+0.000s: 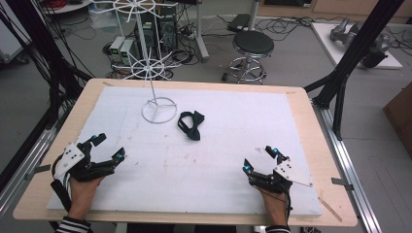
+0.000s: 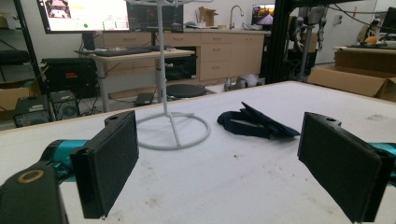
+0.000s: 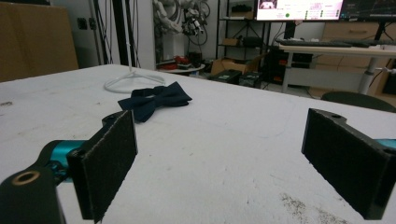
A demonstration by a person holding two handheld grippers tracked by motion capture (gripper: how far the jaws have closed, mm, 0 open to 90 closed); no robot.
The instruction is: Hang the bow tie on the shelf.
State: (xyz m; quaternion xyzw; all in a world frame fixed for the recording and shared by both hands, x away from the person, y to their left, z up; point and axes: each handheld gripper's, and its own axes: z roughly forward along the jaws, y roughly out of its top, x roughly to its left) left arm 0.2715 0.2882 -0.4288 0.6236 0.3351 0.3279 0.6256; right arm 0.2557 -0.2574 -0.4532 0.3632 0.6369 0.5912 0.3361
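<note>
A dark navy bow tie [image 1: 190, 124] lies flat on the white table mat [image 1: 204, 160], just right of the round base of a white wire rack stand [image 1: 158, 109]. In the left gripper view the bow tie [image 2: 254, 122] and the stand's ring base [image 2: 171, 130] lie ahead of the jaws. The bow tie [image 3: 154, 100] sits ahead and left in the right gripper view. My left gripper [image 1: 109, 147] rests open near the mat's left front. At the right front my right gripper [image 1: 260, 159] is open too. Nothing is between either pair of jaws.
The wire rack's pole rises with spoked wheels [image 1: 146, 68] over the table's back left. The wooden table edge [image 1: 311, 116] frames the mat. Behind the table stand a black stool [image 1: 252, 46], computer towers and cables on the floor.
</note>
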